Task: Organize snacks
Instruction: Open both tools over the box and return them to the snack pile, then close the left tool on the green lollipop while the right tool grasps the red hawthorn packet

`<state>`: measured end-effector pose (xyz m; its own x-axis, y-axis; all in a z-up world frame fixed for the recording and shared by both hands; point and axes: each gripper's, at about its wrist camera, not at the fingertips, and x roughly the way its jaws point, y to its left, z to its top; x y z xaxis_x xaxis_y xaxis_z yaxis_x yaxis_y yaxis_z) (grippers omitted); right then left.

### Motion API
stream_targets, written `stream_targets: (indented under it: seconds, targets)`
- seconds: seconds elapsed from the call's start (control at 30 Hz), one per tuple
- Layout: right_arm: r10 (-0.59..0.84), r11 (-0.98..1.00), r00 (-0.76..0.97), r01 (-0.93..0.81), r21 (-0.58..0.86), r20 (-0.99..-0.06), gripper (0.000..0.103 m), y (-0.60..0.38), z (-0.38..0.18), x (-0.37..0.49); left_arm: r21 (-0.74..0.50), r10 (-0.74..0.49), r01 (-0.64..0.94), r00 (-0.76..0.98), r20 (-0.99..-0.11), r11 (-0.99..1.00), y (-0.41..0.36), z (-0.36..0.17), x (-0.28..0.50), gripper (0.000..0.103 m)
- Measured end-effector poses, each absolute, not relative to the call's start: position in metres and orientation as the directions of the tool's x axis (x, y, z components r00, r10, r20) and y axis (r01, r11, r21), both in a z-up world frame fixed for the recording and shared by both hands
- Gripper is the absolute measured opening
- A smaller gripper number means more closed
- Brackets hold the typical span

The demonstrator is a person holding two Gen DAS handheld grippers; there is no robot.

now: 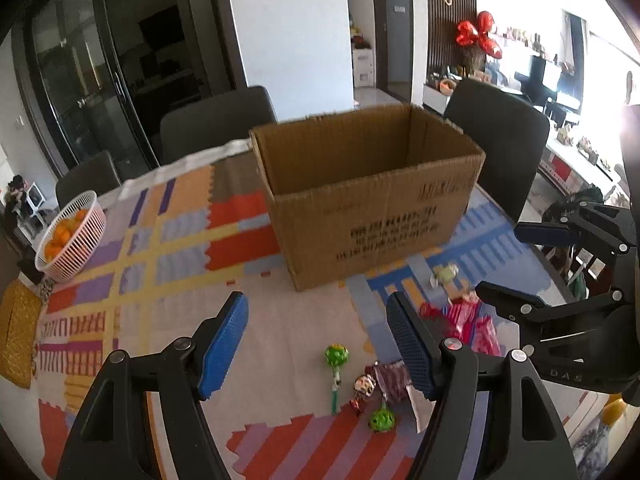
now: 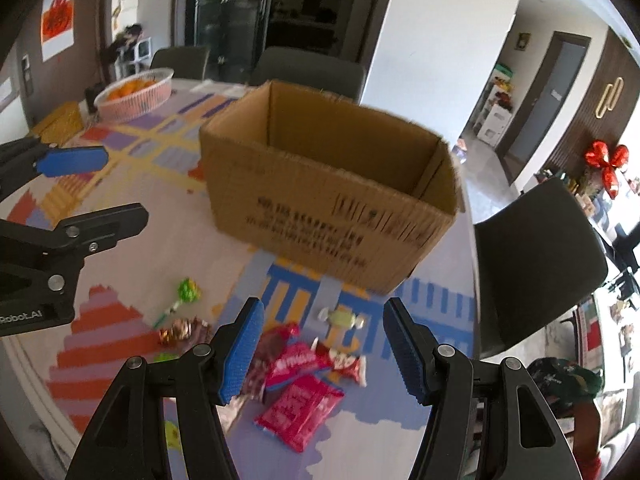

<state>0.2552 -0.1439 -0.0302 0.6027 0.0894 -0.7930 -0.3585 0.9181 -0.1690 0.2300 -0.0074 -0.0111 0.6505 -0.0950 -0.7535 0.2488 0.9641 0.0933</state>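
Both tongs (image 1: 318,344) (image 2: 324,350) agape, ribbed blue pads over glossy wrappers (image 2: 300,404), corrugated box (image 2: 328,184) beyond.

A table (image 1: 132,432) under a patchwork cloth (image 1: 168,248) of orange, yellow, lilac and blue is carrying everything. An open cardboard box (image 1: 368,216) is standing straight ahead of the left hand-held gripper (image 1: 316,344). A white basket of oranges (image 1: 70,236) is sitting far off to its left. Two green lollipops (image 1: 336,356) and a foil-wrapped sweet (image 1: 364,386) are lying just under its fingertips. Pink snack packets (image 2: 300,404) and a pale wrapped candy (image 2: 342,318) are lying below the right hand-held gripper (image 2: 324,356).
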Motion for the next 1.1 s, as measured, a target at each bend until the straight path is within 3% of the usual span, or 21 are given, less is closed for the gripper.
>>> stream_targets:
  seconds: [0.43,1.1]
  targets:
    - [0.081,0.884,0.449,-0.445,-0.144,-0.89,0.063,-0.135,-0.084,0.253,0.098,-0.073,0.276,0.549,-0.833,0.956,-0.009,-0.066,0.229,0.071]
    - [0.045,0.835,0.358,-0.526,-0.162,-0.933,0.063,-0.125,-0.125,0.276,0.049,-0.078,0.285,0.417,-0.906,0.957,-0.011,-0.122,0.261,0.07]
